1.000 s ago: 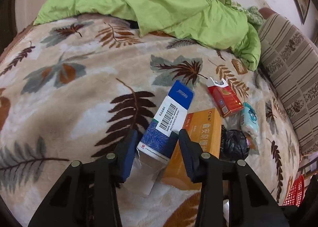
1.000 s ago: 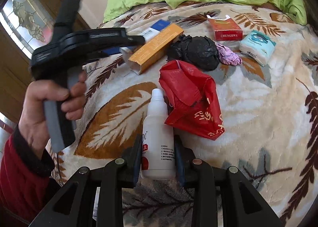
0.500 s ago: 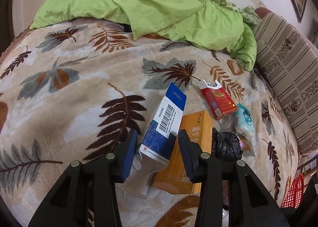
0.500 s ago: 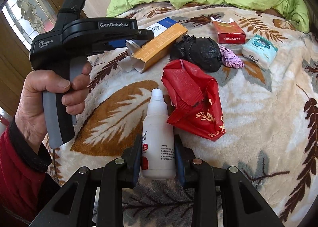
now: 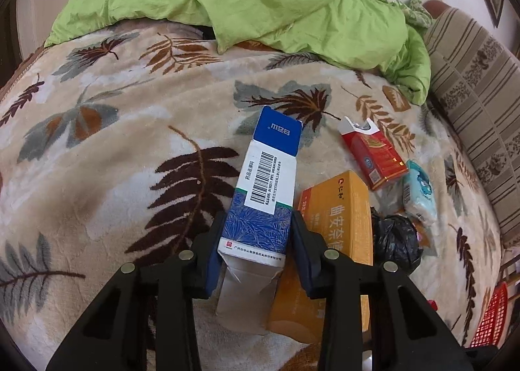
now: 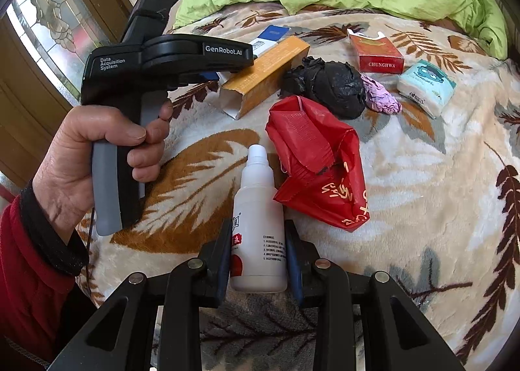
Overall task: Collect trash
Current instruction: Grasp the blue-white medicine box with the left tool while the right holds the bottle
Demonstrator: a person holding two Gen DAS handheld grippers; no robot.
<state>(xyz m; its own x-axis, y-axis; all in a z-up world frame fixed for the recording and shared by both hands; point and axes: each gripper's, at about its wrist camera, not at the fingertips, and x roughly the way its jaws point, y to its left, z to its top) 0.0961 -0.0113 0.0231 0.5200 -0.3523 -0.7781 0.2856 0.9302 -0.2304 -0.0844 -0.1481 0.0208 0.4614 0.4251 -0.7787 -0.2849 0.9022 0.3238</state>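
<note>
I've got both grippers loaded. Left gripper [image 5: 256, 237] is clamped on the blue box [image 5: 268, 182] near its open flap end, far end angled up off the blanket [image 5: 113, 150]. Right gripper [image 6: 258, 260] is clamped on the white bottle [image 6: 258, 224] low on its body, cap pointing away.

The rest of the trash lies on the blanket: orange box [image 5: 338, 234] just right of the blue box, black bag [image 6: 328, 86] beyond the red bag [image 6: 321, 163], cigarette pack [image 6: 377, 54] far right, tissue pack [image 6: 425, 86] at the right, and a purple wrapper [image 6: 380, 98] touching the black bag.

Step in hand, as I judge it: lift both pieces clear and carry them to a bin. A red basket [image 5: 487, 319] shows at the right edge off the bed; I can't tell if that's the bin.

To do it well:
- hold the squeeze on the blue box; it's hollow card with an open end, so it may crush or pivot
- lift it straight up so its flap doesn't drag the orange box
- keep the bottle level; it's smooth and gripped low, so it could slide out
- steer the left hand [image 6: 97, 159] clear of the right gripper's path
</note>
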